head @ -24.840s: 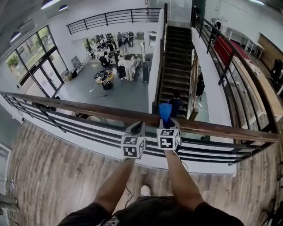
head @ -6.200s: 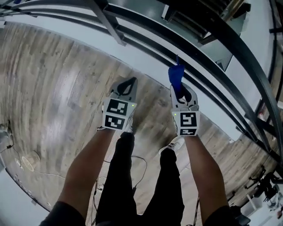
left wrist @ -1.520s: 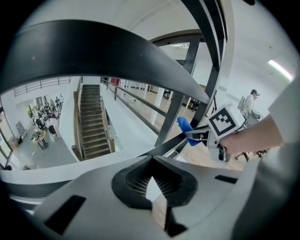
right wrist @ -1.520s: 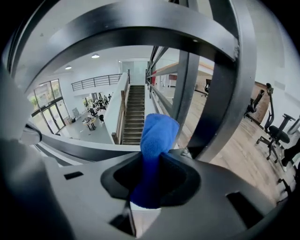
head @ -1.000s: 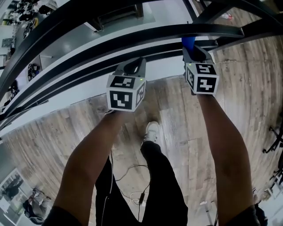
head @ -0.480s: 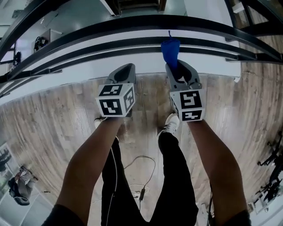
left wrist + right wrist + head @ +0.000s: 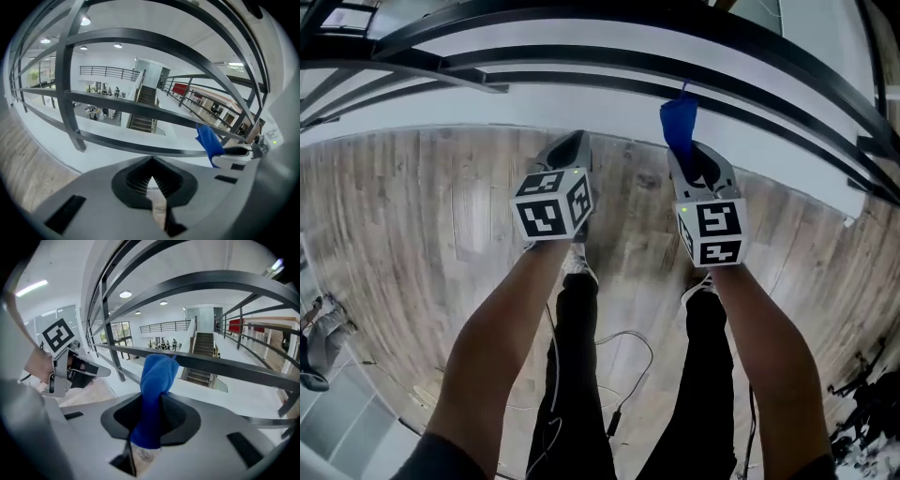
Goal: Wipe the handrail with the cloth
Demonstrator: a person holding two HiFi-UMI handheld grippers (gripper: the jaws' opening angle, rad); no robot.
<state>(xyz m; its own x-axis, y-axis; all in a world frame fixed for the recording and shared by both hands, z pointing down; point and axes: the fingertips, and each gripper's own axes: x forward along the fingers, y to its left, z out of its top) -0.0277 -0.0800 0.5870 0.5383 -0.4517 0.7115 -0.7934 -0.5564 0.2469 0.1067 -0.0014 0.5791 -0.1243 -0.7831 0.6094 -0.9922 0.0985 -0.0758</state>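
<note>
Your right gripper (image 7: 692, 157) is clamped on the blue cloth (image 7: 679, 125). The cloth is bunched into a roll between the jaws, with its free end sticking out past the tips. Your left gripper (image 7: 569, 150) has its jaws closed together with nothing between them, and it sits level with the right one, just beside it.

Both grippers are held low, over the wooden floor (image 7: 441, 206), and point toward the dark railing bars (image 7: 581, 58) that curve across the top of the head view. The cloth's tip lines up with the lowest bar. It looks to be short of that bar rather than on it, though the wide-angle bend makes this hard to settle. The handrail's top surface doesn't show plainly in any view.

I'd judge no wiping stroke is in hand. You are between passes, with the cloth carried and off the rail.

For the next move:
- Lift the right gripper up and forward until the free end of the cloth lies on top of the handrail.
- Press the cloth down so it flattens against the rail.
- Draw it along the rail's length, keeping the jaws tight so it doesn't pull out.
- Keep the left gripper out of the cloth's path.
</note>
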